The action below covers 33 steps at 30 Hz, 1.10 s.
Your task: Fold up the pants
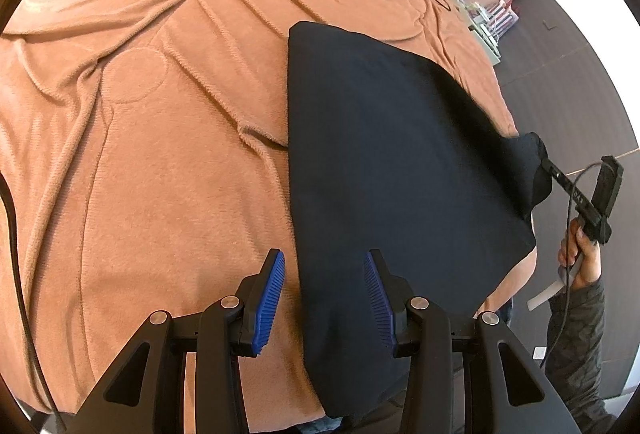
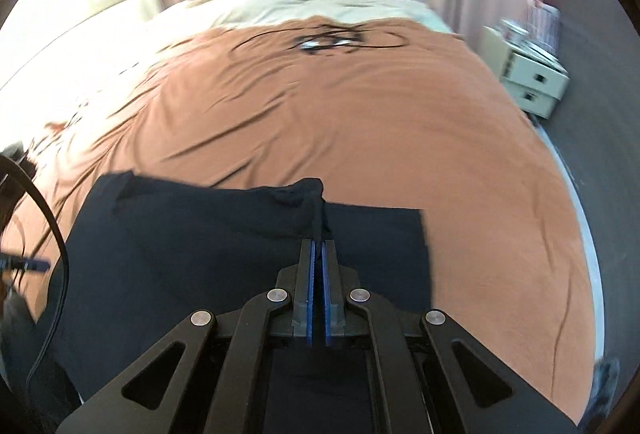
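Pinching a raised fold of the black pants [image 2: 240, 234] at frame centre, the right gripper [image 2: 319, 250] is closed; the left gripper [image 1: 325, 266] is held wide open, empty, over the orange blanket [image 1: 160, 114].

Left gripper [image 1: 324, 274], lower centre of its view: blue-padded jaws spread wide. Right gripper [image 2: 319, 246], lower centre: pads pressed together on dark cloth; its holder's hand [image 1: 578, 254] at right edge.

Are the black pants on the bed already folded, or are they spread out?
Partly folded: the pants lie flat on the blanket, one corner lifted by the right gripper.
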Available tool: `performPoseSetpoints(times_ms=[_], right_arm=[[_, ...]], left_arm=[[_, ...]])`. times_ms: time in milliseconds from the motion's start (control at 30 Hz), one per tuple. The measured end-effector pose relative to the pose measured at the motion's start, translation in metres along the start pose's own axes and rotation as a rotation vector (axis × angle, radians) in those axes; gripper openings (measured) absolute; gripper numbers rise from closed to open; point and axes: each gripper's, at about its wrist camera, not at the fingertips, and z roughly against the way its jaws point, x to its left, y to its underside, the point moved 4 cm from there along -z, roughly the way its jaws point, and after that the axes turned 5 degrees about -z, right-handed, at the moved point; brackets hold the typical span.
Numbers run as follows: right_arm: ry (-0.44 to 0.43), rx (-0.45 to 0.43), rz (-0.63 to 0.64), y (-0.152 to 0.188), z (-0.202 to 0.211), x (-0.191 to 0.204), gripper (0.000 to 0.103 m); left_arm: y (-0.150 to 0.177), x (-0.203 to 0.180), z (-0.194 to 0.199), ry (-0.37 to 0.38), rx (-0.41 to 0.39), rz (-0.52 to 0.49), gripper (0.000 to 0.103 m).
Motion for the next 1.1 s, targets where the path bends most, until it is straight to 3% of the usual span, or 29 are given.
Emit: performPoseSetpoints(times_ms=[333,633,1100], right_arm=[[0.085,0.026,-0.124,-0.008,-0.016,-0.013,0.000],[0.161,0.076,-0.113,-0.030,-0.045,-0.013,0.000],[0.193,0.108,-0.139,-0.030,-0.077,-0.030,0.000]], left_arm=[[0.000,0.001,-0.003,0.004,0.004,0.004,0.044],[0.000,-0.004,-0.010,0.009,0.021,-0.001,0.044],[-0.005,-0.004,-0.034,0.026,0.053,0.042,0.044]])
